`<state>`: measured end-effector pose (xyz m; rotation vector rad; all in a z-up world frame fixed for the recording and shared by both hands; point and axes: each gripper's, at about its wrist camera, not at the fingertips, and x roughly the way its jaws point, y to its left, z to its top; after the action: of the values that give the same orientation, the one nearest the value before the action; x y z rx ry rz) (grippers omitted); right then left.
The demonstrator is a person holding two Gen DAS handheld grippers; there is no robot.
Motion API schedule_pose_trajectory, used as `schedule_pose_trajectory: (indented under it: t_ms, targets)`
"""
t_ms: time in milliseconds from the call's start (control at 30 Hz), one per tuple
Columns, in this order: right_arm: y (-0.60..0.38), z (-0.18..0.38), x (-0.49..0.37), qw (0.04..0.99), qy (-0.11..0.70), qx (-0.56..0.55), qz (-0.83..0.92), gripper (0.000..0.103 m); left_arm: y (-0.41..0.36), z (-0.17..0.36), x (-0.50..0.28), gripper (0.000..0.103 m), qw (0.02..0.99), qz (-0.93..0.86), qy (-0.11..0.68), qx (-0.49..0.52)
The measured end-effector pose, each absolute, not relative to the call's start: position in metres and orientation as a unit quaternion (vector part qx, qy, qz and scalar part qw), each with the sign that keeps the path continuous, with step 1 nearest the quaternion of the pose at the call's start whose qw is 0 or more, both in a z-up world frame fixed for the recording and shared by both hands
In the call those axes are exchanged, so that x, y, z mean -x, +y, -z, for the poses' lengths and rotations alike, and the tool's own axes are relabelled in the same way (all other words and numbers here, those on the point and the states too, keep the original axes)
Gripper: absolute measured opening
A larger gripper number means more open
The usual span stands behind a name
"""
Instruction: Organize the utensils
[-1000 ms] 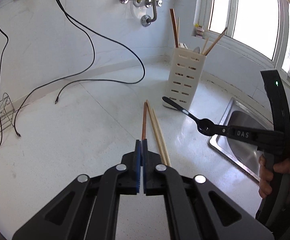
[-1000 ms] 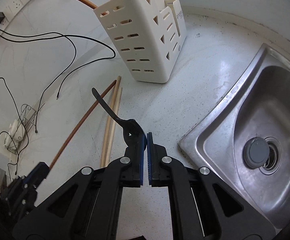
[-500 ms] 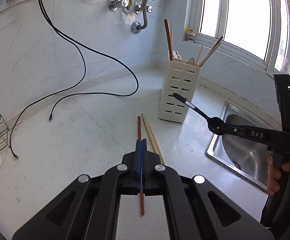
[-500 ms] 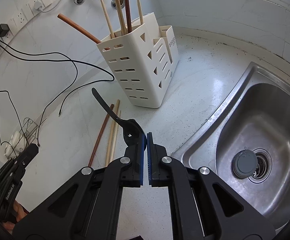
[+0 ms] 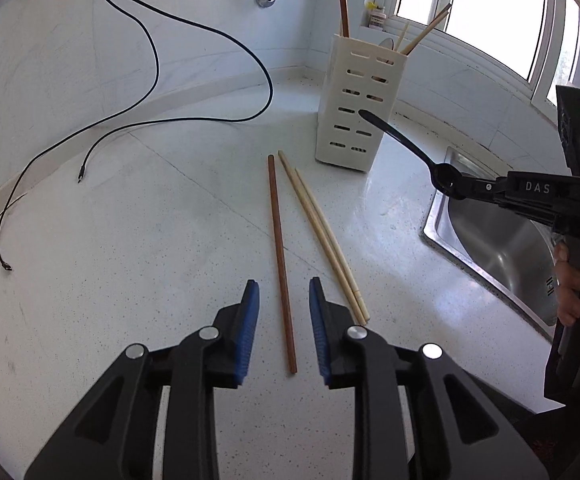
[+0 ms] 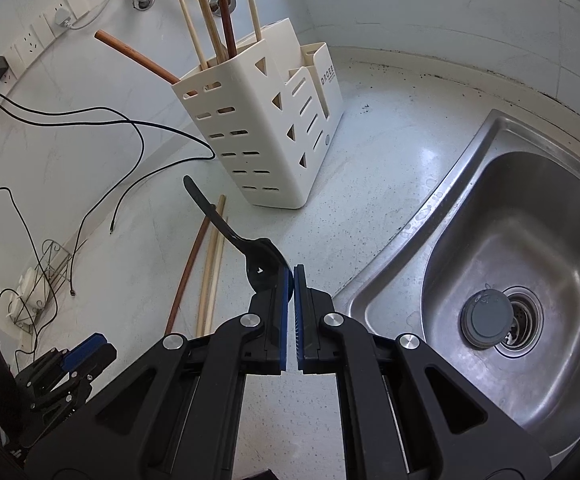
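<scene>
The brown chopstick (image 5: 280,256) lay flat on the counter (image 5: 150,240), between the left gripper (image 5: 282,292)'s jaws, which had just been opening off it. The right gripper (image 6: 290,276) was clamped on a black spoon (image 6: 250,248) near the cream holder (image 6: 266,136).

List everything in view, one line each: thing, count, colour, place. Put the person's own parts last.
Utensil holder: one, cream, on the counter near the wall corner.
Chopsticks in holder: several, brown and pale wood, standing up.
Brown chopstick: one, flat on the counter, between the left jaws.
Pale chopsticks: two, beside the brown one.
Black spoon: one, held by its bowl.
Sink: one, steel, grey plug in its drain.
Cables: several, black, across counter and wall.
Wire rack: one, counter's far edge.
Left gripper: black, blue pads, jaws just opened.
Right gripper: shut on the spoon.
Hand: one, on the right gripper's handle.
</scene>
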<state>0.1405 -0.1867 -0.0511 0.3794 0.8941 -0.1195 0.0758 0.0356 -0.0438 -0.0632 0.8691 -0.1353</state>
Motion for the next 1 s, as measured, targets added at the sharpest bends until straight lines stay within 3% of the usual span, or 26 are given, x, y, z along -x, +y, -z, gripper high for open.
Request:
schedule_pose_trajectory:
  t_ms: [633,1000]
  targets:
    - [-0.194,0.066,-0.137,0.872,0.443,-0.201,0.052,0.003,0.019,0.086,-0.065,0.024,0.879,0.068,0.471,-0.012]
    - [-0.195,0.069,-0.134,0.869,0.446,-0.207,0.054,0.003,0.012,0.088,-0.058,0.009,0.89,0.056,0.45,-0.042]
